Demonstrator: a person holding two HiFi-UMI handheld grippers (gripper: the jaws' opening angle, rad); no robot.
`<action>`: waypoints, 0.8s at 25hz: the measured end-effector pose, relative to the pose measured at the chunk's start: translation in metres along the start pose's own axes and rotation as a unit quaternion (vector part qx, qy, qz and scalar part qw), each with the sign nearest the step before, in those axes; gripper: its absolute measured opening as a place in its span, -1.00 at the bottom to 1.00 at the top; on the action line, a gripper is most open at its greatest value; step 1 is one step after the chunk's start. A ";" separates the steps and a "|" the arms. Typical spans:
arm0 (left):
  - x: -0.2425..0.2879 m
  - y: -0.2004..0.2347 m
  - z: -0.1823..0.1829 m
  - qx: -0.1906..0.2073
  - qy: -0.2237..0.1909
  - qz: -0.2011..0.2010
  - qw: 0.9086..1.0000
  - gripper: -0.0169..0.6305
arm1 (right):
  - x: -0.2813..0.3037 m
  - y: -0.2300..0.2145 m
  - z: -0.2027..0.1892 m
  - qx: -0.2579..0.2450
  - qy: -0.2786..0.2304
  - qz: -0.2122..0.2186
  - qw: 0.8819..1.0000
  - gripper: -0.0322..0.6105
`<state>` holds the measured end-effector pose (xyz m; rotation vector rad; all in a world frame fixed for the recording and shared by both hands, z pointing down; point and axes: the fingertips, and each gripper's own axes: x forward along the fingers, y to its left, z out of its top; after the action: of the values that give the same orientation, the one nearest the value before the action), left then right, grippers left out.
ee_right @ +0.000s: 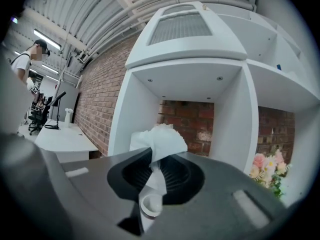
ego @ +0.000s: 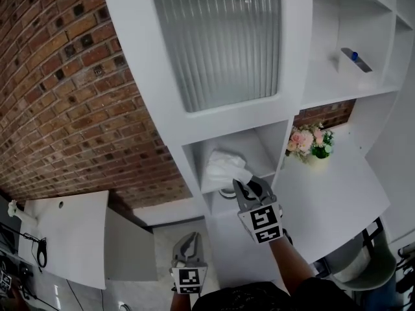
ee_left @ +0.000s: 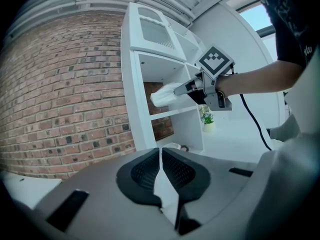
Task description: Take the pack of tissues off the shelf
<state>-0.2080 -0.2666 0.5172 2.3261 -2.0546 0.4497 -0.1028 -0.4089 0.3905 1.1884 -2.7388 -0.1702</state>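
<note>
The pack of tissues is white and crumpled and sits at the front of the middle compartment of the white shelf unit. My right gripper reaches up to it and is shut on its near end. In the right gripper view the pack bulges out just beyond the jaws of the right gripper, with a thin fold pinched between them. The left gripper view shows the pack sticking out of the compartment. My left gripper hangs low in front of me. It is shut and holds nothing.
Pink flowers in a pot stand on the white counter right of the compartment. A small round thing lies in the compartment below. A brick wall runs to the left, above a white desk. A person stands far left.
</note>
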 end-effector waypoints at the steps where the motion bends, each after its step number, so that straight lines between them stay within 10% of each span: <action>1: -0.001 -0.002 0.002 0.001 0.000 -0.002 1.000 -0.88 | -0.004 0.000 0.001 -0.001 -0.003 0.000 1.000 -0.78; 20: -0.022 -0.033 0.004 -0.017 -0.045 -0.020 0.999 -0.88 | -0.082 0.001 -0.018 0.021 -0.017 -0.006 1.000 -0.78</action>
<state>-0.1775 -0.2412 0.5143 2.4052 -2.0305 0.3130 -0.0448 -0.3484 0.4008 1.2230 -2.7786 -0.1348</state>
